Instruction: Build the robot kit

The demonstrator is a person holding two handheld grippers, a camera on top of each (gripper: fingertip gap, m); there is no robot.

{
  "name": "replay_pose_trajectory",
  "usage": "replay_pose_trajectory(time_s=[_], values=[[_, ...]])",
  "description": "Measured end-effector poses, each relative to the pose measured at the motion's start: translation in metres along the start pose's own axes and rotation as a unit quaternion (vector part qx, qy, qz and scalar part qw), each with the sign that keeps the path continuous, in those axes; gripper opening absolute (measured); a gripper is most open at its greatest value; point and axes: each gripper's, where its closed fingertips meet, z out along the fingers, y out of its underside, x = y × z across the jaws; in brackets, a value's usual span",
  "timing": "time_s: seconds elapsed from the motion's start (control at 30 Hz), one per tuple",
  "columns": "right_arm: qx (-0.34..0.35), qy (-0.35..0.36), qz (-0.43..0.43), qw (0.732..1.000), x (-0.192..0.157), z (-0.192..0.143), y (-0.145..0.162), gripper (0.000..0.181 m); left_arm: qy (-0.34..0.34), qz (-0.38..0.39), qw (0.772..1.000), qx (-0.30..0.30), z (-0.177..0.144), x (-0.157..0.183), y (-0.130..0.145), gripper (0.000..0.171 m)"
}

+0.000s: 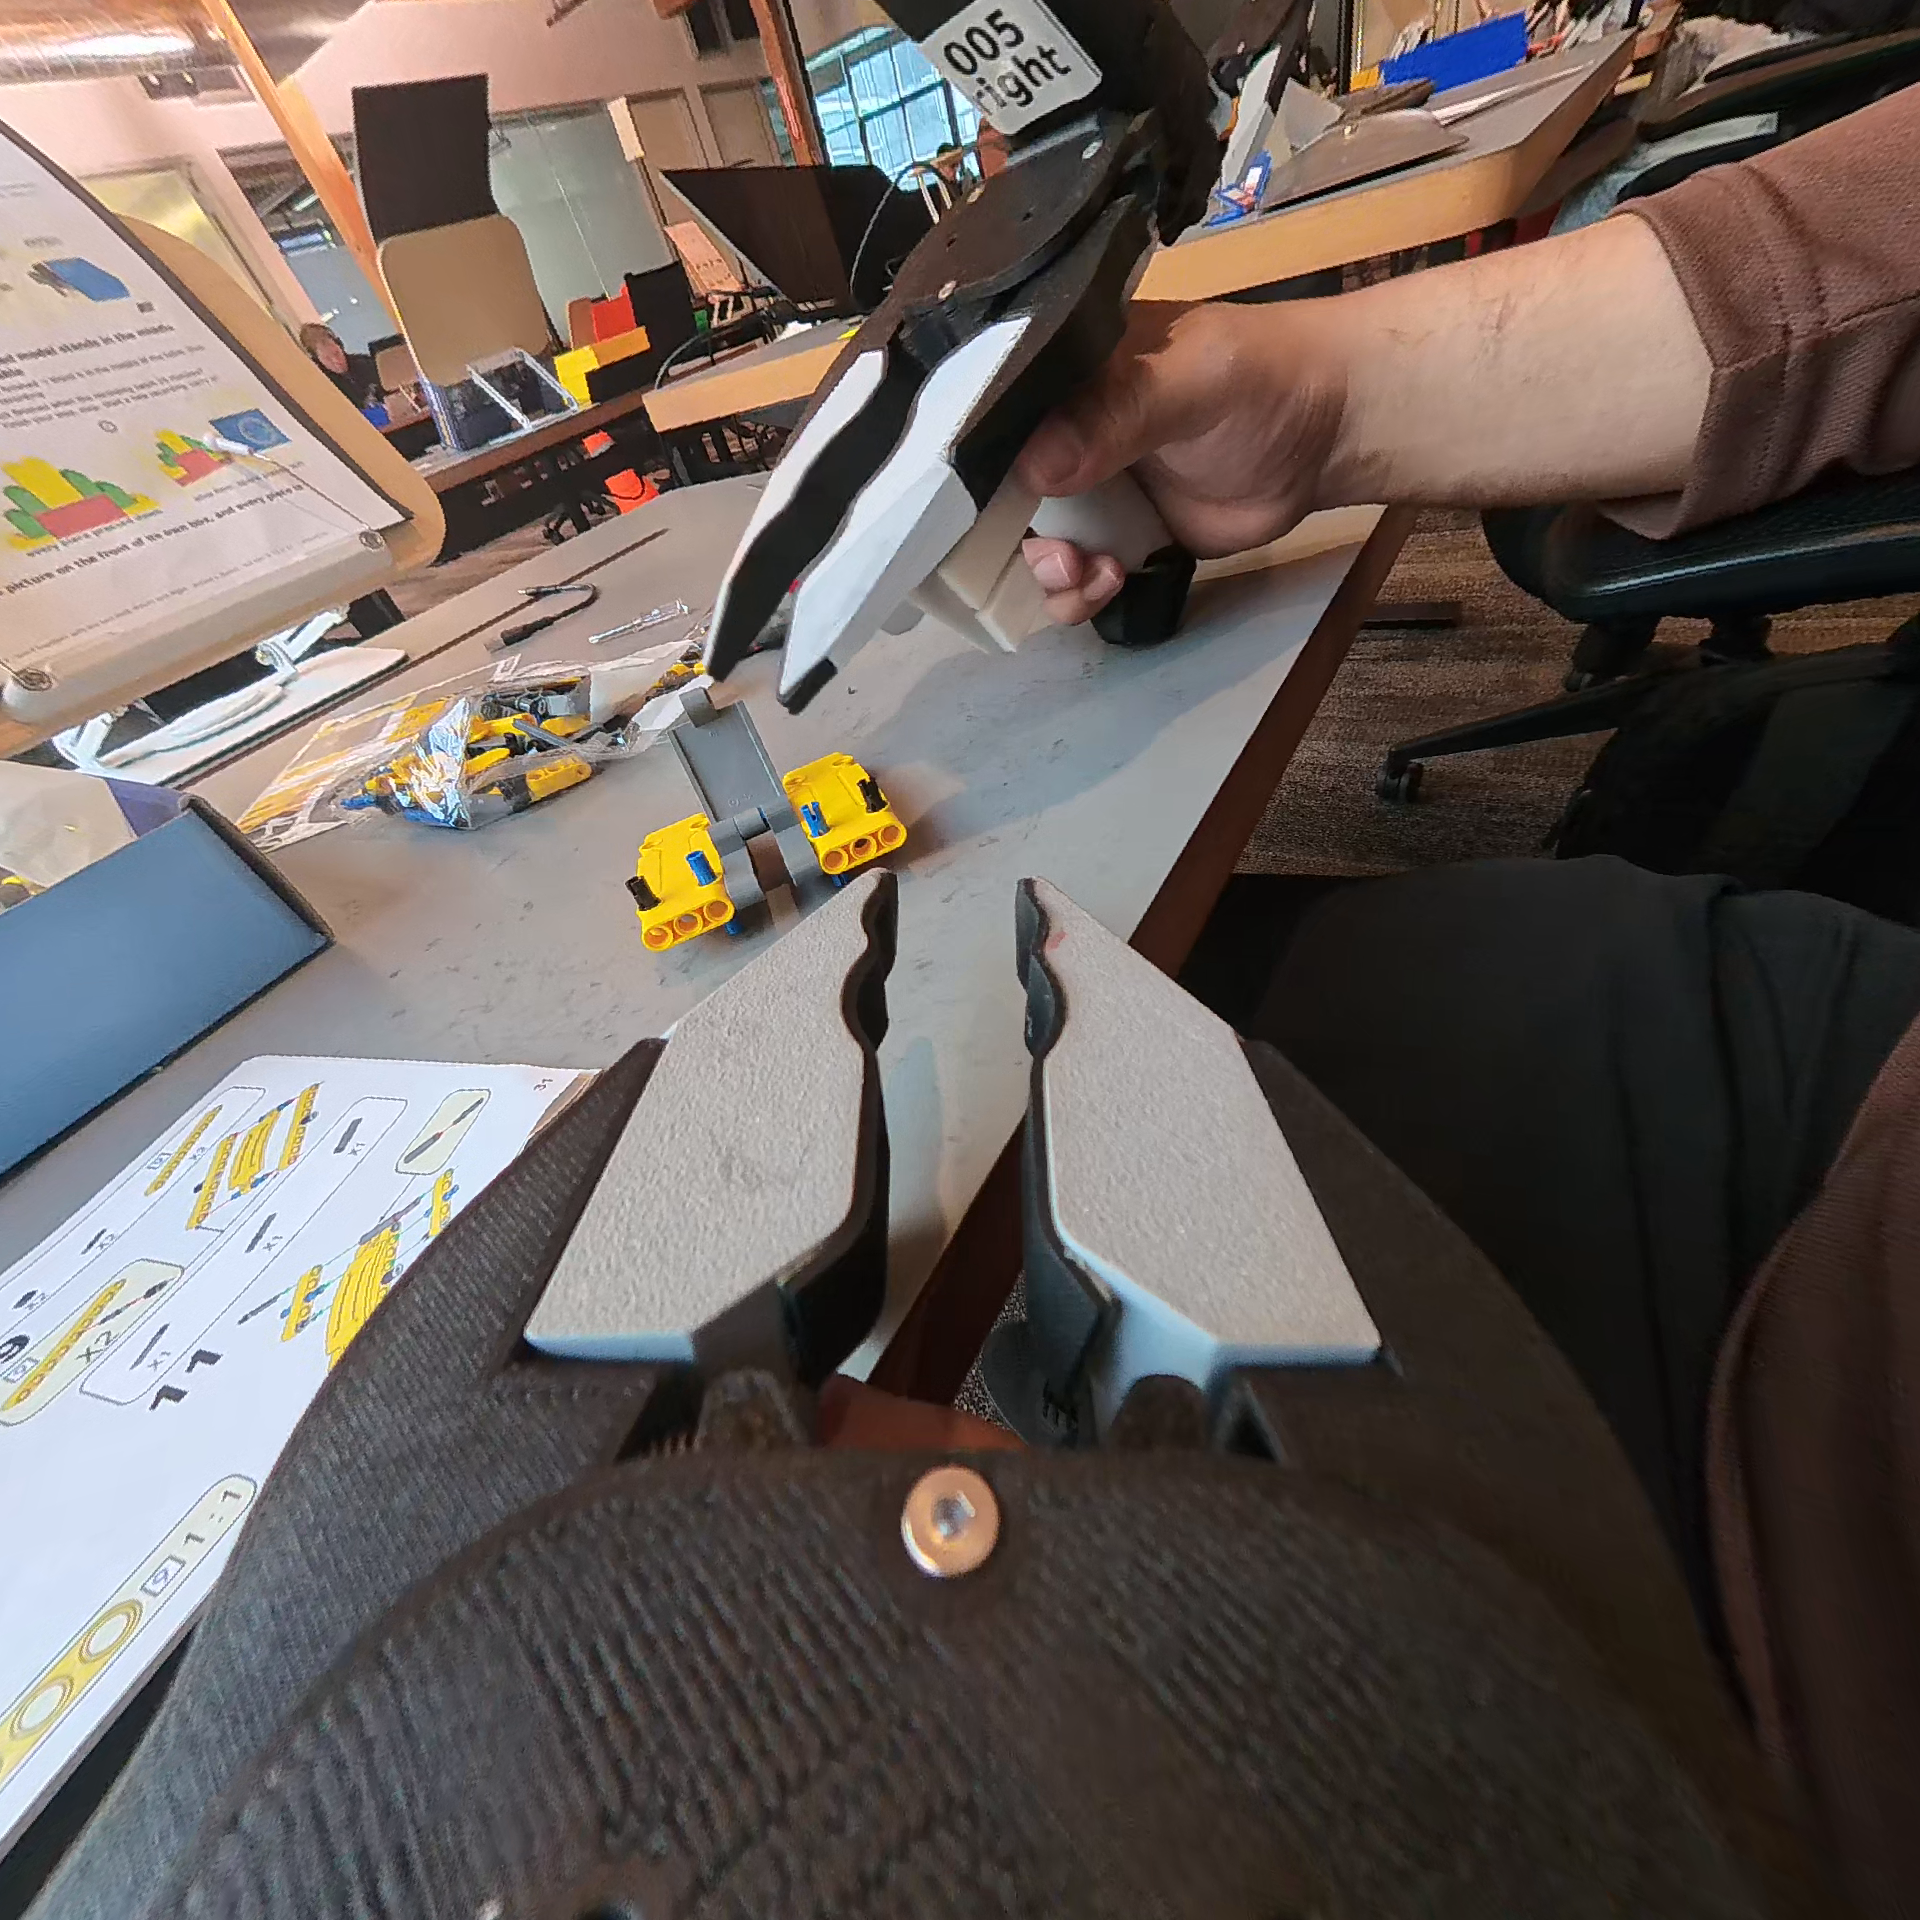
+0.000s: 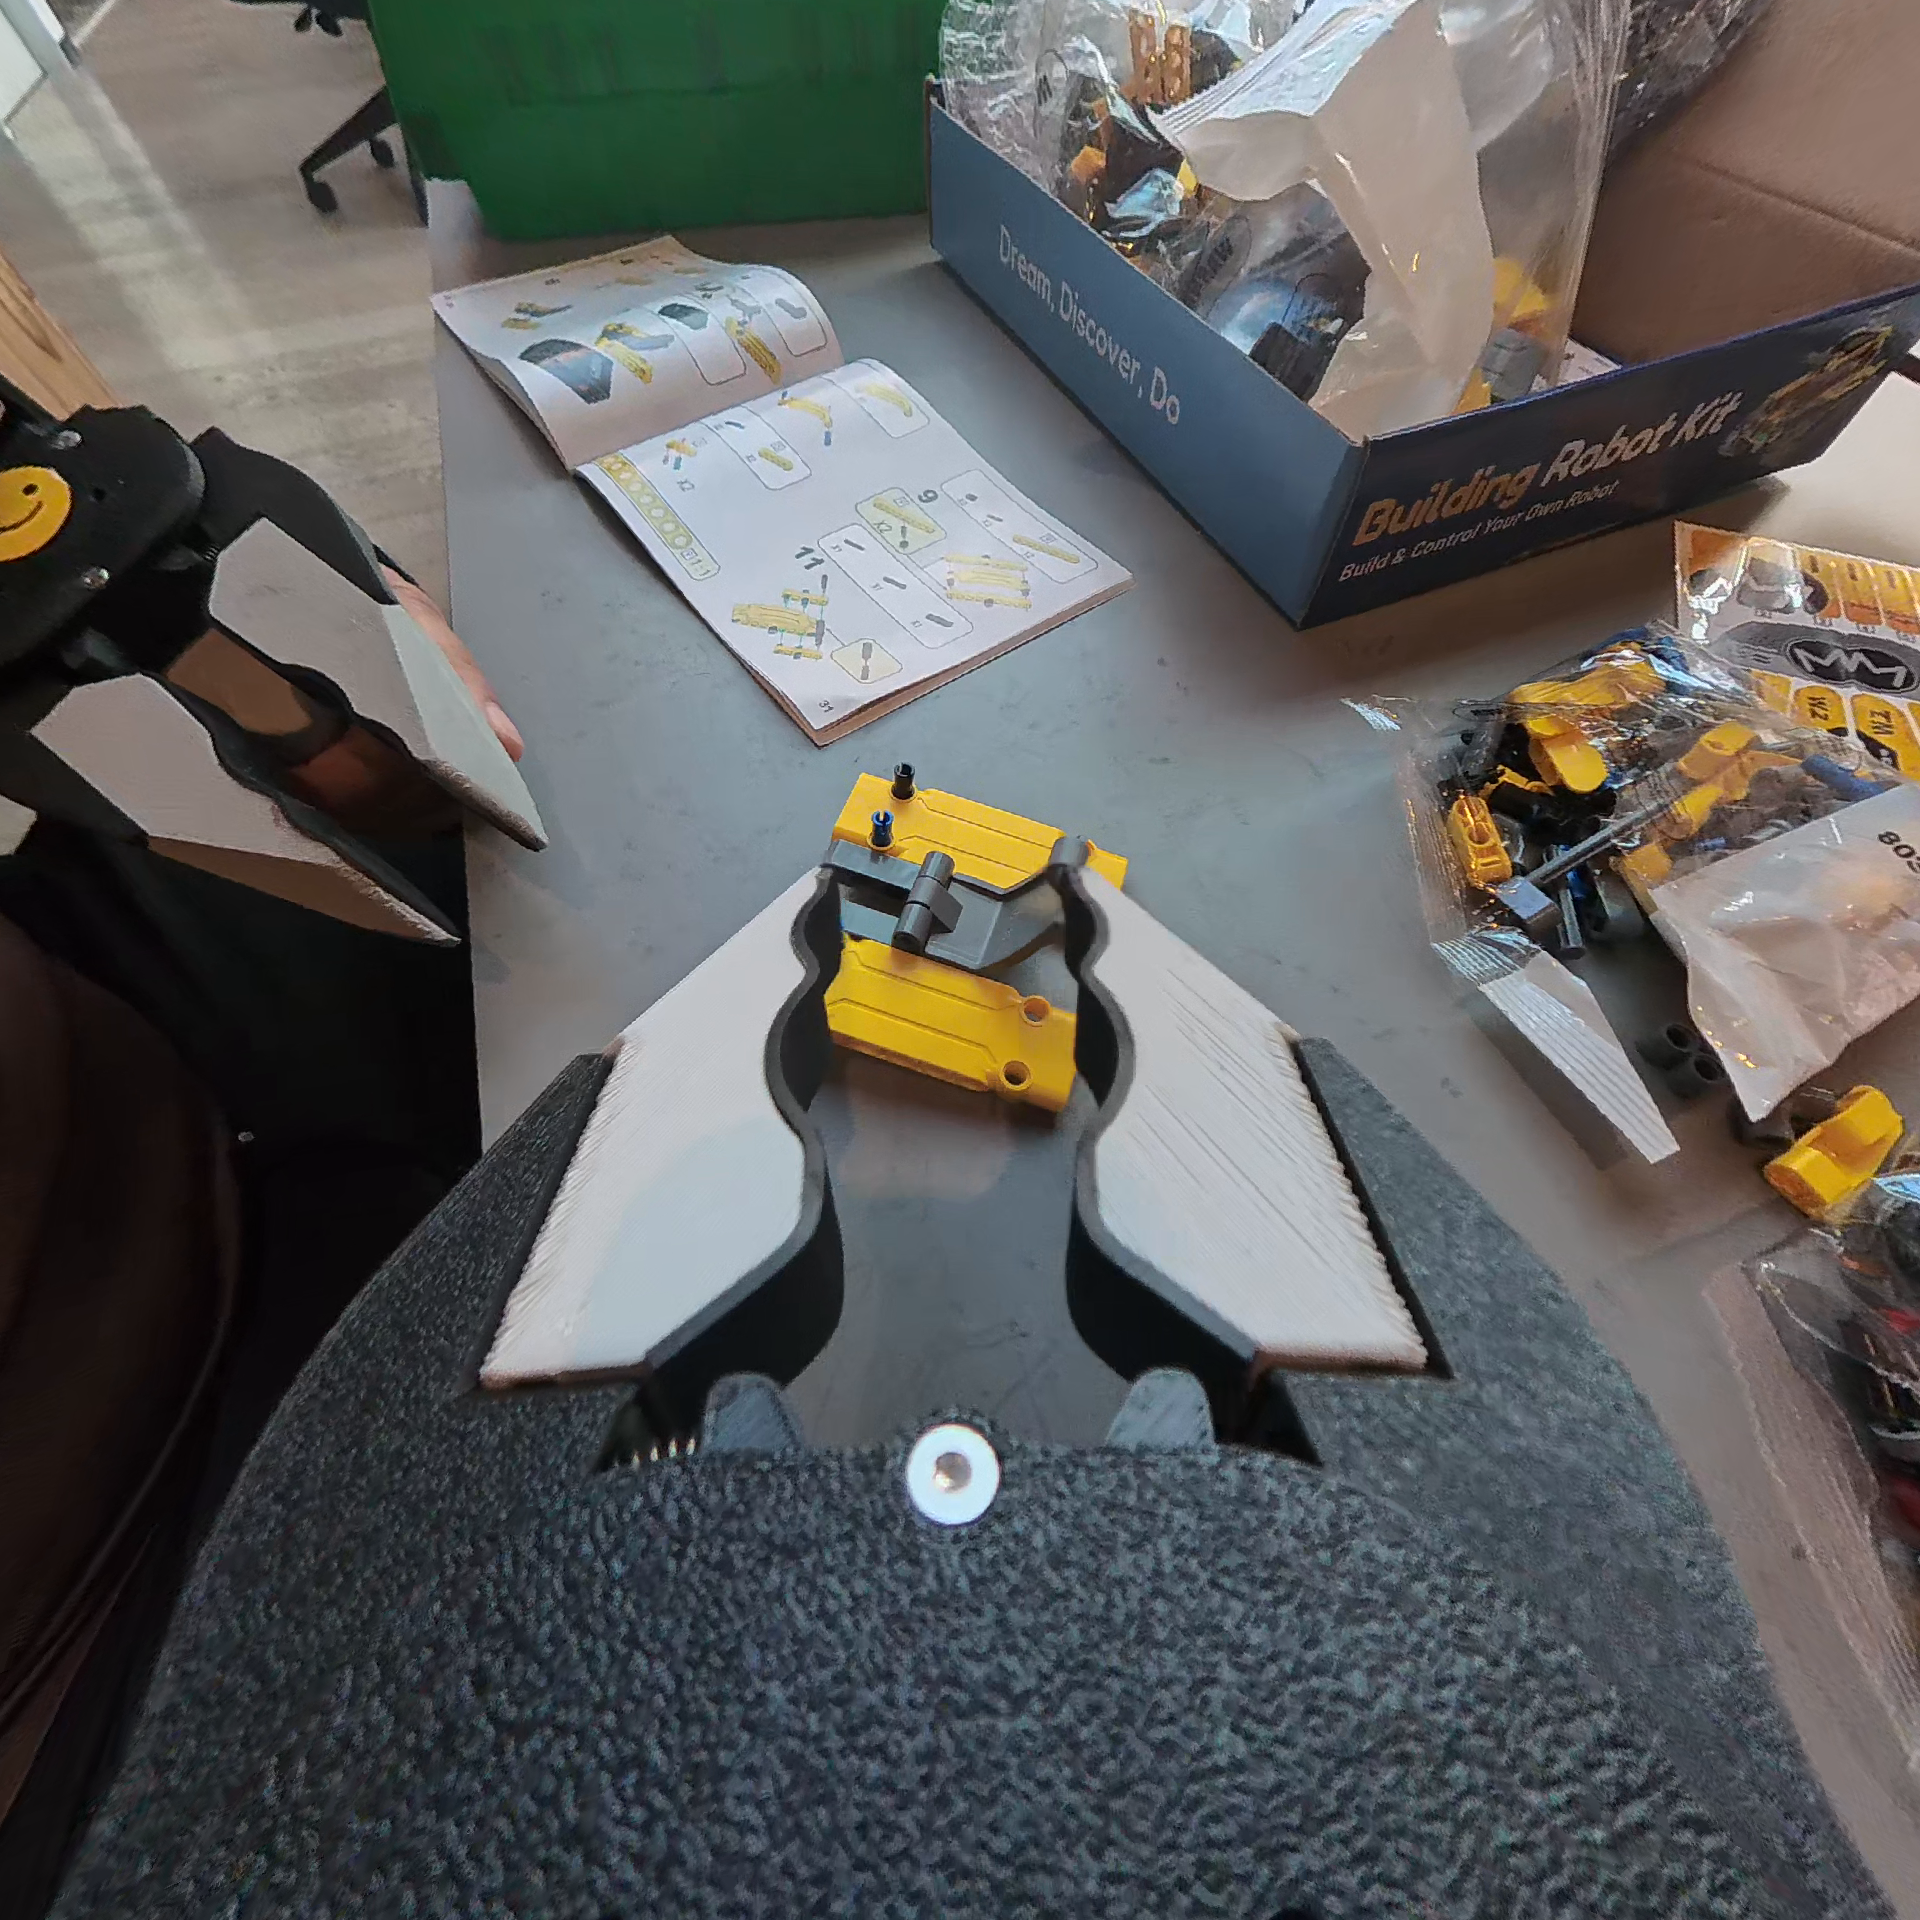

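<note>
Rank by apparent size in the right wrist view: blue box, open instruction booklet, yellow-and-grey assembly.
1. blue box, largest, though cut off by the frame edge.
2. open instruction booklet.
3. yellow-and-grey assembly, smallest, partly hidden behind the open right gripper.

- Before us on the table (image 2: 644,790) lies the part-built assembly (image 2: 951,951).
- Behind it the open booklet (image 2: 790,468); right of that, the box (image 2: 1299,436) holding bags.
- Right of the assembly, a bag of parts (image 2: 1662,821).

Not quoting any of it, but there's lettering on the blue box (image 2: 1351,499), the white tag (image 1: 1023,68) on my right claw (image 1: 758,681), the open booklet (image 2: 831,540), the sticker sheet (image 2: 1818,623) and the propped board (image 1: 156,416).
</note>
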Motion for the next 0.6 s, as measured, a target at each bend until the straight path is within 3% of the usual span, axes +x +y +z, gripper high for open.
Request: replay_pose_trajectory(time_s=[0.07, 0.17, 0.43, 0.6], values=[[-0.020, 0.012, 0.001, 1.000, 0.002, 0.004, 0.005, 0.055, 0.000, 0.000, 1.000, 0.000, 0.000, 0.000, 0.000, 0.019], [-0.063, 0.048, -0.015, 0.997, 0.006, 0.011, 0.016, 0.057, 0.000, 0.000, 1.000, 0.000, 0.000, 0.000, 0.000, 0.019], [-0.077, 0.069, 0.030, 0.994, 0.014, 0.012, 0.021, 0.077, 0.002, 0.000, 1.000, 0.001, 0.000, 0.001, 0.000, 0.020], [-0.075, 0.105, 0.050, 0.990, 0.037, -0.005, 0.027, 0.074, 0.005, -0.002, 1.000, 0.001, -0.001, 0.001, 0.000, 0.019]])
